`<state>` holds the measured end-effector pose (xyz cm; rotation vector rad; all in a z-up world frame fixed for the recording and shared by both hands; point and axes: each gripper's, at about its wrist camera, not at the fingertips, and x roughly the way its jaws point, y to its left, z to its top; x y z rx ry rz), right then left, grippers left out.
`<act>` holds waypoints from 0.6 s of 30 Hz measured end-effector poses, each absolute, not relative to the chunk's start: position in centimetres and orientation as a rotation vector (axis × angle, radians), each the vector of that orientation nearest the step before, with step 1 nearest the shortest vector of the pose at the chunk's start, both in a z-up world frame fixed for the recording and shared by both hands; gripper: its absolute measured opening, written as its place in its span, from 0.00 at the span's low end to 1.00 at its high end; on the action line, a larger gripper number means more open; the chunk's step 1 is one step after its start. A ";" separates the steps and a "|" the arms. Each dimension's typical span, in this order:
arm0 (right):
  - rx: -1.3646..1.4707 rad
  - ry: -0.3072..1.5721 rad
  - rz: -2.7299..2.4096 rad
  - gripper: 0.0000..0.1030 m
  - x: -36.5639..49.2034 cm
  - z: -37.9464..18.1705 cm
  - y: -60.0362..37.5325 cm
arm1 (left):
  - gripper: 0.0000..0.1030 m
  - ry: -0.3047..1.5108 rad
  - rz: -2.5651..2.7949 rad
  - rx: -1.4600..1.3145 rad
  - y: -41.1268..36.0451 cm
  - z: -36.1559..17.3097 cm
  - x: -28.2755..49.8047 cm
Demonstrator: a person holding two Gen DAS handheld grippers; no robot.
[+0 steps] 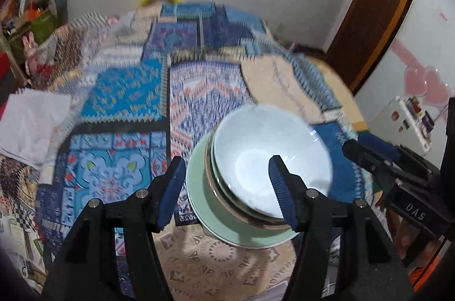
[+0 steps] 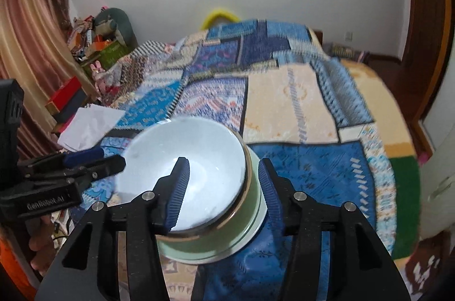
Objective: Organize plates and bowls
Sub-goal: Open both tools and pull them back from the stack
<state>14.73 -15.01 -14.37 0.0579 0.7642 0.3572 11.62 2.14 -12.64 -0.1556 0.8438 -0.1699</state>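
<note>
A white bowl (image 1: 264, 153) sits nested in other bowls on a pale green plate (image 1: 207, 204), on a patchwork bed cover. In the left wrist view my left gripper (image 1: 224, 187) is open; its fingers straddle the stack's left rim, one finger over the bowl's inside, the other outside the plate. In the right wrist view the same white bowl (image 2: 184, 167) sits in a green bowl (image 2: 250, 195). My right gripper (image 2: 224, 187) is open and straddles the stack's right rim. Each gripper shows in the other's view: the right one (image 1: 369, 156), the left one (image 2: 93, 159).
The patchwork cover (image 2: 298, 102) spreads over the whole bed. A white sheet of paper (image 2: 88, 124) lies at the left. Cluttered boxes (image 2: 93, 45) and a curtain stand beyond the bed's left side. A wooden door frame (image 1: 378, 16) is at the right.
</note>
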 end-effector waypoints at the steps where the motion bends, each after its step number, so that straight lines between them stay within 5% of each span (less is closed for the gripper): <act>1: 0.054 0.743 0.356 0.45 14.3 -13.8 -15.1 | 0.59 0.822 -0.170 -0.153 2.1 -12.0 11.2; 9: 0.037 0.546 0.387 0.46 9.4 -7.9 -15.5 | 0.67 0.555 -0.154 -0.111 1.9 -4.4 4.9; 14: 0.055 0.417 0.391 0.56 6.2 -4.7 -16.3 | 0.74 0.421 -0.136 -0.074 1.3 -1.5 0.9; 18: 0.058 0.339 0.386 0.68 4.3 -3.2 -16.8 | 0.92 0.343 -0.138 -0.069 1.1 -0.1 -1.6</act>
